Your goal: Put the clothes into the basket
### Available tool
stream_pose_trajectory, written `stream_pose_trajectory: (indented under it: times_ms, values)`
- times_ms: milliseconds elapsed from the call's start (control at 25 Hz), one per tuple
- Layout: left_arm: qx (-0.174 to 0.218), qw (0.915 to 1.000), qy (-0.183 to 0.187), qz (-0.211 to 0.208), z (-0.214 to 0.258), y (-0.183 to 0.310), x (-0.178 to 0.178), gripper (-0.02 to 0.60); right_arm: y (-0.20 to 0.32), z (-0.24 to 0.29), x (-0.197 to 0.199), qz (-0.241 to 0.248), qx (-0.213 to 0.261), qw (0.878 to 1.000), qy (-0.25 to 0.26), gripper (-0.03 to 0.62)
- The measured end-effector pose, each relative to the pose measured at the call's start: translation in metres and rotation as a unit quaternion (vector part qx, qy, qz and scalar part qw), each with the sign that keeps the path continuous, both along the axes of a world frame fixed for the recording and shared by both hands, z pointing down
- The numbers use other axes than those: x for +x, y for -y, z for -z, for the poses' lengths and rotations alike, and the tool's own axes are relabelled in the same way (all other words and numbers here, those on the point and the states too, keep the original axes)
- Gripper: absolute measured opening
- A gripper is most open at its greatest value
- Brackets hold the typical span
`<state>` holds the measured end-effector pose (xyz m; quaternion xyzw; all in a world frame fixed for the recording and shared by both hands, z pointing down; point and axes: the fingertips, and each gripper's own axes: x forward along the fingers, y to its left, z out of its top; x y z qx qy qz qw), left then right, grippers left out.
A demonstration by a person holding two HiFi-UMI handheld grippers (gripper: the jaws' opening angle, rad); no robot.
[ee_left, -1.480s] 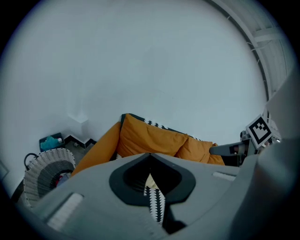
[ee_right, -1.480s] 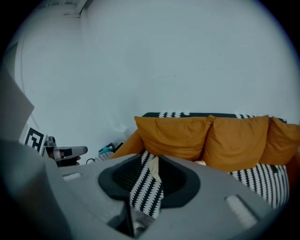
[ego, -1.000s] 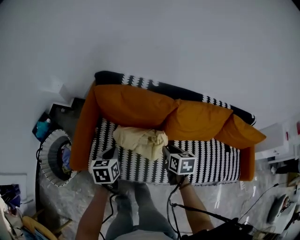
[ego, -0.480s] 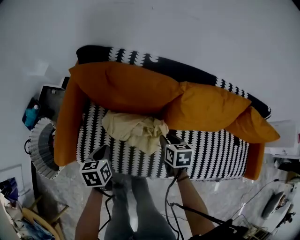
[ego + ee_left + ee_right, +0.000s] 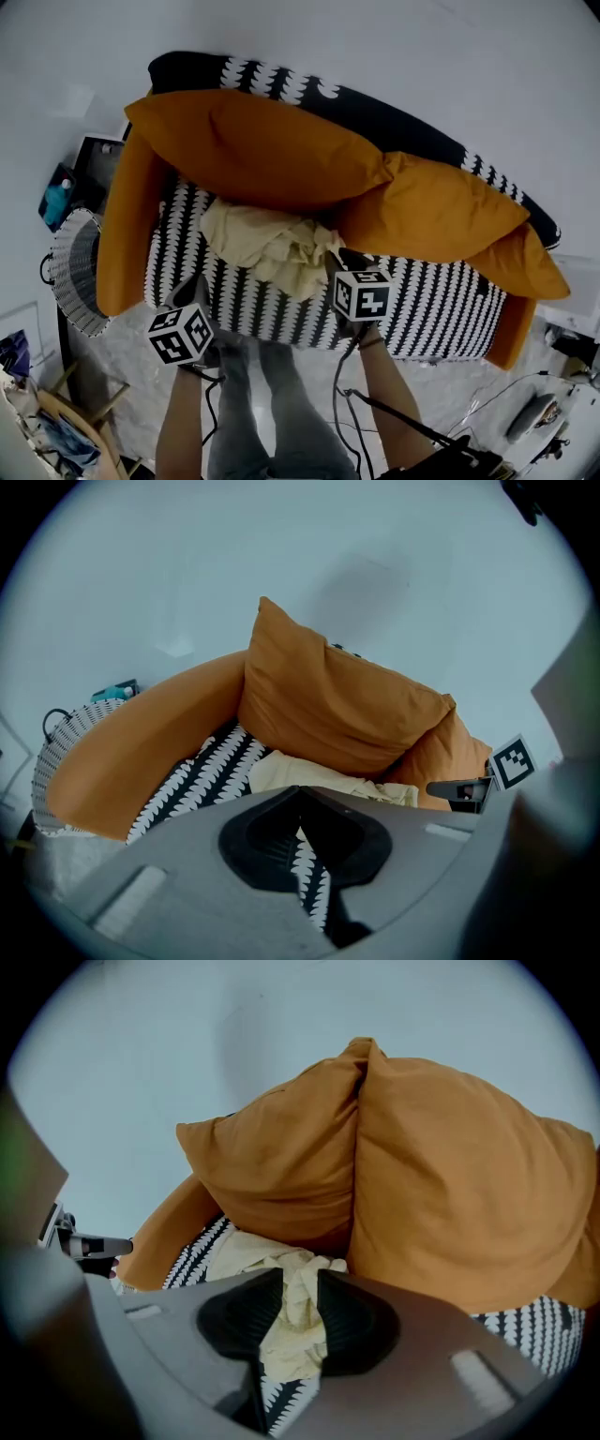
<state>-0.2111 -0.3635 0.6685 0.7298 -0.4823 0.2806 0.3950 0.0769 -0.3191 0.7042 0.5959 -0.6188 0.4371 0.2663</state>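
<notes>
A crumpled pale yellow heap of clothes [image 5: 270,247] lies on the black-and-white patterned sofa seat [image 5: 431,309], against the orange cushions. My right gripper [image 5: 345,262] hangs at the heap's right edge. Its jaws stand apart, and the cloth [image 5: 281,1279] shows through the gap, untouched. My left gripper [image 5: 195,291] is over the seat's front edge, left of the heap. Its tips meet with nothing between them, and the clothes [image 5: 319,780] lie beyond. The round wicker basket [image 5: 73,274] stands on the floor past the sofa's left armrest.
Large orange cushions [image 5: 262,150] line the sofa back, and an orange armrest [image 5: 122,234] separates the seat from the basket [image 5: 61,742]. The person's legs [image 5: 272,412] stand before the sofa. Cables and clutter lie on the floor at both lower corners.
Both grippers have sunk toward the sofa seat and the head has come closer, so the sofa fills more of the view. The clothes have not moved.
</notes>
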Motion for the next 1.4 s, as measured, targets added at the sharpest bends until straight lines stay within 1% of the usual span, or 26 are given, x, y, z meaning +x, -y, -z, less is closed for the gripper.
stream_pose_trajectory:
  times_ms: [120, 240, 360, 480, 640, 720, 800, 960, 1240, 1400]
  values:
    - [-0.002, 1.0000, 0.003, 0.006, -0.004, 0.005, 0.000, -0.002, 0.007, 0.000, -0.013, 0.033, 0.003, 0.999, 0.003, 0.121]
    - [-0.006, 0.9999, 0.001, 0.008, -0.010, 0.007, 0.002, -0.002, 0.015, -0.004, -0.028, 0.066, 0.004, 0.998, -0.006, 0.121]
    - [-0.014, 0.9999, -0.002, 0.008, -0.016, 0.003, 0.003, -0.002, 0.019, -0.013, -0.038, 0.082, -0.003, 0.997, -0.018, 0.121]
    - [-0.021, 0.9998, -0.003, 0.000, -0.024, -0.001, 0.005, -0.002, 0.021, -0.015, -0.034, 0.074, -0.004, 0.997, -0.037, 0.121]
    - [-0.029, 0.9995, -0.004, -0.008, -0.037, -0.004, 0.004, -0.002, 0.015, -0.008, -0.016, 0.032, -0.005, 0.998, -0.047, 0.121]
    - [-0.035, 0.9994, -0.003, -0.006, -0.044, -0.009, 0.001, -0.002, 0.010, -0.009, -0.008, 0.011, -0.011, 0.999, -0.048, 0.121]
    - [-0.042, 0.9991, -0.003, 0.001, -0.053, -0.013, -0.001, -0.002, 0.008, -0.018, -0.002, 0.001, -0.021, 0.999, -0.049, 0.121]
    - [-0.055, 0.9984, -0.005, 0.009, -0.067, -0.018, -0.002, -0.002, 0.011, -0.045, 0.002, 0.003, -0.043, 0.997, -0.063, 0.123]
    - [-0.069, 0.9975, -0.005, 0.010, -0.090, -0.024, -0.004, -0.002, 0.013, -0.107, -0.003, 0.028, -0.082, 0.993, -0.081, 0.123]
    - [-0.076, 0.9970, -0.004, 0.014, -0.103, -0.030, -0.013, -0.002, 0.012, -0.132, -0.008, 0.043, -0.089, 0.992, -0.081, 0.123]
